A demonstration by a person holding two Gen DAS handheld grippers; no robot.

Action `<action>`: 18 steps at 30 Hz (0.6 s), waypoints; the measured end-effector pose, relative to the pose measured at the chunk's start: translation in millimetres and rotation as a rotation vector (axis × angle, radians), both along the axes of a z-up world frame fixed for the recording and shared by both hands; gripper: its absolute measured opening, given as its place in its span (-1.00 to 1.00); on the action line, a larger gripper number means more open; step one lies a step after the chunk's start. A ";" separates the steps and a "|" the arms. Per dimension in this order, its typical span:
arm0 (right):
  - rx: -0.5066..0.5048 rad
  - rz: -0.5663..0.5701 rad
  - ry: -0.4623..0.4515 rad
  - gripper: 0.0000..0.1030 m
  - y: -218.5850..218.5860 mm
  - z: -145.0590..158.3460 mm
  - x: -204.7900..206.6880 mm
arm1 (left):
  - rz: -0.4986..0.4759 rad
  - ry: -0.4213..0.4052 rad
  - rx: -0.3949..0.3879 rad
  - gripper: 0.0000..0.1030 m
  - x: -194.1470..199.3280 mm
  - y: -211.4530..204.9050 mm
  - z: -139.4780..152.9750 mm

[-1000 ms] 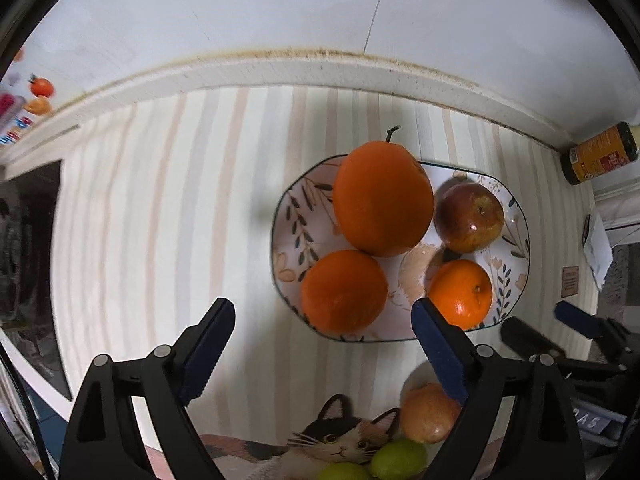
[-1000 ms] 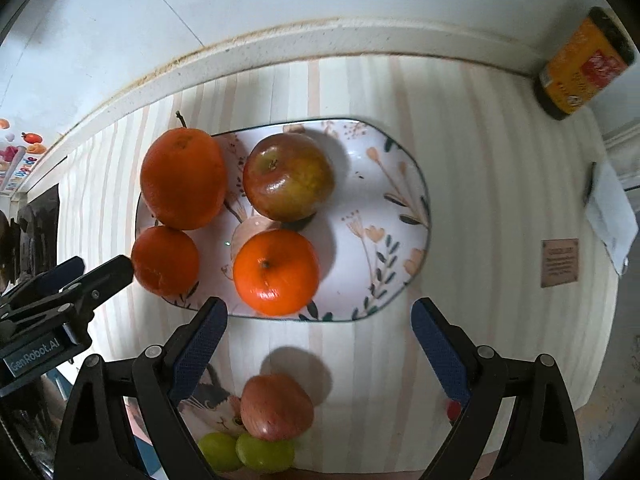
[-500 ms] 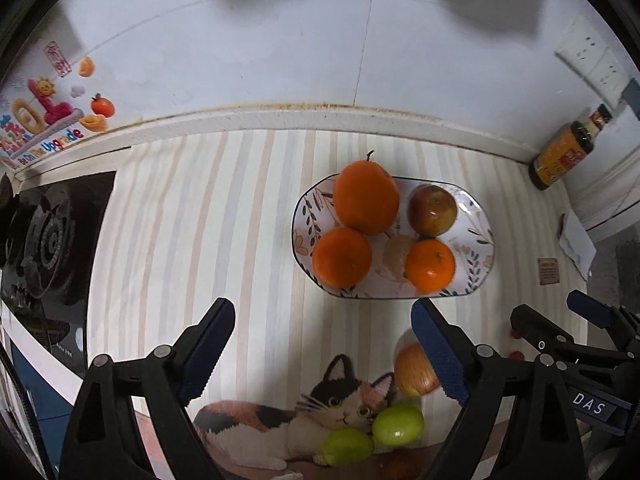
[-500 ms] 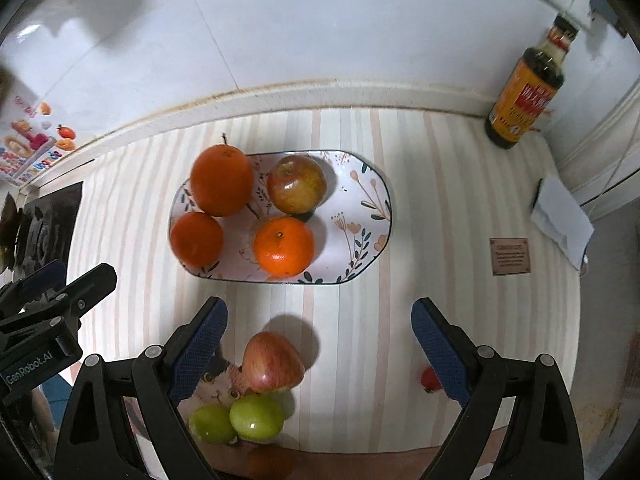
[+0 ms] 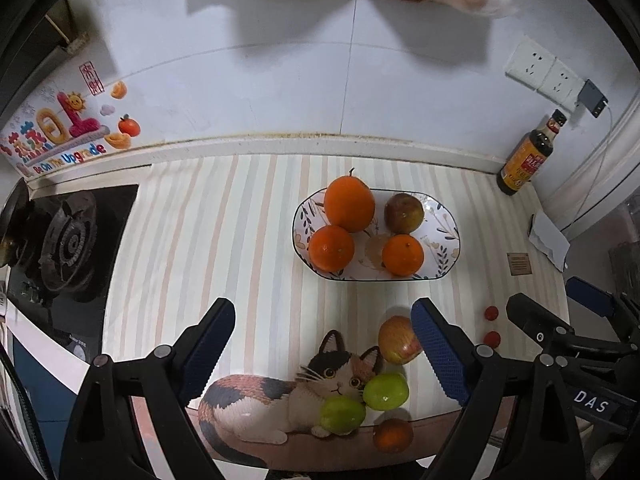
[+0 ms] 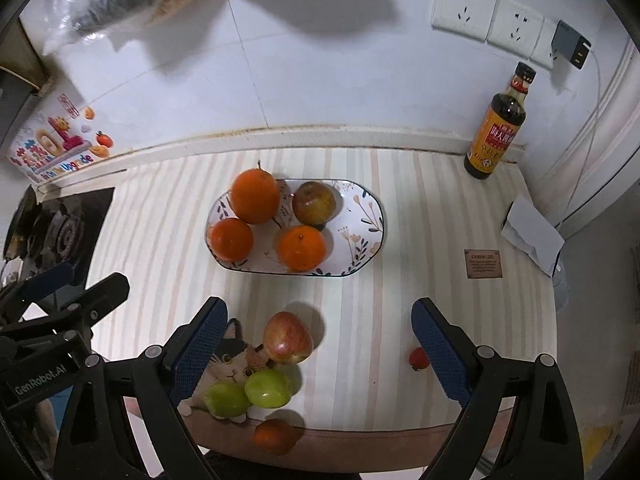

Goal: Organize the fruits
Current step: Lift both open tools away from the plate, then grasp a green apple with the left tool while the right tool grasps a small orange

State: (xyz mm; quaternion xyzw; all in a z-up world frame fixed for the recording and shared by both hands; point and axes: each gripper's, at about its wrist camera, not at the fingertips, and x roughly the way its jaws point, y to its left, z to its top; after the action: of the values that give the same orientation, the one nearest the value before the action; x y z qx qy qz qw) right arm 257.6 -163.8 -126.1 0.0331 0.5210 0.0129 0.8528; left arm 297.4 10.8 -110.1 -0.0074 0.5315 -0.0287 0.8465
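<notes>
**Fruit on striped tabletop, both claws released**

- Left claw (image 5: 322, 344): jaws spread wide, nothing between them; lower centre of left wrist view, raised above the tabletop (image 5: 224, 240).
- Right claw (image 6: 318, 344): jaws likewise spread and empty; lower centre of right wrist view.
- Oval floral plate (image 6: 366, 216): centre of frame, holding four fruits. Large orange with stem (image 6: 255, 197) at upper left, touching a smaller orange (image 6: 232, 239) below it; dull red-brown apple (image 6: 314, 203) at upper right; third orange (image 6: 301, 249) at lower centre.
- Red-yellow apple (image 6: 287, 338): off the plate, lower centre, beside the head of a calico cat mat (image 5: 276, 400).
- Two green fruits (image 6: 267, 388) (image 6: 227, 400): touching each other, just below the red-yellow apple, lying on the cat mat.
- Small orange fruit (image 6: 274, 436): near bottom edge, on a brown strip.
- Small red fruits (image 5: 491, 313) (image 5: 492, 338): lower right of left wrist view, well apart from the plate.
- Soy sauce bottle (image 6: 496, 128): upright, upper right, against the wall.
- Gas burner (image 5: 68, 240): left edge.
- Wall sockets (image 6: 486, 16): upper right.
</notes>
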 end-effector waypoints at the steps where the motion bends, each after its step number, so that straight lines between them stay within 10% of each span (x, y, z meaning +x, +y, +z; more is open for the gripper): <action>1: 0.005 0.000 -0.009 0.85 0.9 3.7 -3.6 | 0.000 -0.003 -0.003 0.75 -2.3 0.5 2.1; 9: 0.077 0.004 0.039 0.85 3.4 -7.4 -17.9 | 0.009 -0.009 -0.020 0.75 -13.9 8.7 4.6; 18: 0.305 0.040 0.501 0.85 16.3 -160.9 -32.5 | -0.014 0.187 0.055 0.91 -27.5 17.3 -74.4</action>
State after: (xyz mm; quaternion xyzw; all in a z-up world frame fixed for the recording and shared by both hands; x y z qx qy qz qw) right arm 225.0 -147.4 -287.0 0.1529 0.7080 0.0993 0.6823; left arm 269.8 28.1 -184.5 0.0171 0.6089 -0.0194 0.7929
